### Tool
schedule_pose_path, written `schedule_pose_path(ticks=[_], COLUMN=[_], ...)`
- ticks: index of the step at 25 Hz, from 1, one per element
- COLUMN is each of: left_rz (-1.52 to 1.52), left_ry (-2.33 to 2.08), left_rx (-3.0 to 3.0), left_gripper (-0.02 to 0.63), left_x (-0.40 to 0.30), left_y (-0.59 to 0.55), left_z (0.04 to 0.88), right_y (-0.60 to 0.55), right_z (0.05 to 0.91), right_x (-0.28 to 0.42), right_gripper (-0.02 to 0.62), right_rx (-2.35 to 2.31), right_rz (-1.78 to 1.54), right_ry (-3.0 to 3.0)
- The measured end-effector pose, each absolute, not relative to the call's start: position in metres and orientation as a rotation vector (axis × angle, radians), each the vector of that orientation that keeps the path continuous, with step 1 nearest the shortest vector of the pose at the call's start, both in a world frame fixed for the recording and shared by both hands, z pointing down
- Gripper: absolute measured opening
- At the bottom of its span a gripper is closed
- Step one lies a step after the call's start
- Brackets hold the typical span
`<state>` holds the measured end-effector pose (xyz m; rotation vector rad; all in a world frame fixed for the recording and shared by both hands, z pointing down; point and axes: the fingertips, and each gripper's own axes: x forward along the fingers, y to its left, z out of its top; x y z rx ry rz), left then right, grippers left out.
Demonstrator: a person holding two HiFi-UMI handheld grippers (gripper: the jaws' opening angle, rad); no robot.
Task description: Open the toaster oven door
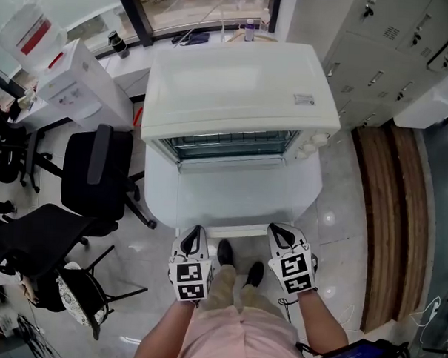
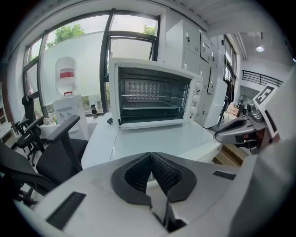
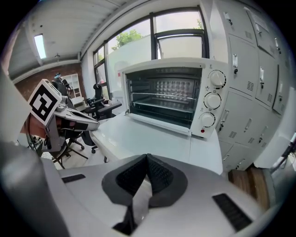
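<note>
- Nearest, the left claw and right claw hover at the near edge of the table, each pressed together on nothing (parked, I judge, rather than reaching).
- At the table's far end sits the toaster oven, facing them; its door looks already dropped, with the rack exposed.
- White table top; office chair to the left, lockers to the right, window behind.

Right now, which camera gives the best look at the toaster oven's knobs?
The right gripper view. There the three knobs face the camera, stacked down the right side of the toaster oven. The left gripper view shows them smaller and at a slant. The head view looks steeply down and catches only their tops.
</note>
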<state>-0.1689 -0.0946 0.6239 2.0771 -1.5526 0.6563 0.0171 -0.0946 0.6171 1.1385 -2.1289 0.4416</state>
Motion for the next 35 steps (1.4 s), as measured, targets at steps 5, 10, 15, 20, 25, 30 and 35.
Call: schedule_pose_path(ticks=[5,10,15,20,25,30,35], left_rz=[0.691,0.702,0.713,0.733,0.735,0.728,0.647], left_ry=[-1.511,-1.464,-1.438,-1.41,-1.402,-1.427,-1.515], left_rx=[2.066,2.059,2.052,2.042,2.053,2.089,2.17], left_gripper=[0.014,0.014,0.014,0.014,0.014,0.014,0.014], left_x=[-0.167,-0.166,-0.165,-0.163,-0.162,-0.158,-0.16], left_y=[-0.091,-0.089,-0.091,-0.091,-0.092,-0.098,-0.111], left_z=[0.641,0.657,0.672,0.686,0.691,0.682,0.631], right_y=[-0.091,-0.089,-0.09,-0.091,-0.092,-0.098,-0.108], right_z=[0.634,0.651,0.667,0.682,0.688,0.68,0.633], right_x=[0.019,0.02,0.021,0.022,0.023,0.026,0.019], right_gripper=[0.001,0.002,0.001,0.001,0.003,0.003,0.003], right_rx=[1.124,1.117,1.11,1.101,1.098,1.125,1.206], right_rz=[0.476,0.514,0.538,0.563,0.567,0.572,0.555], right_ry=[-2.102,-2.078,-2.054,-2.027,-2.028,-2.049,-2.151])
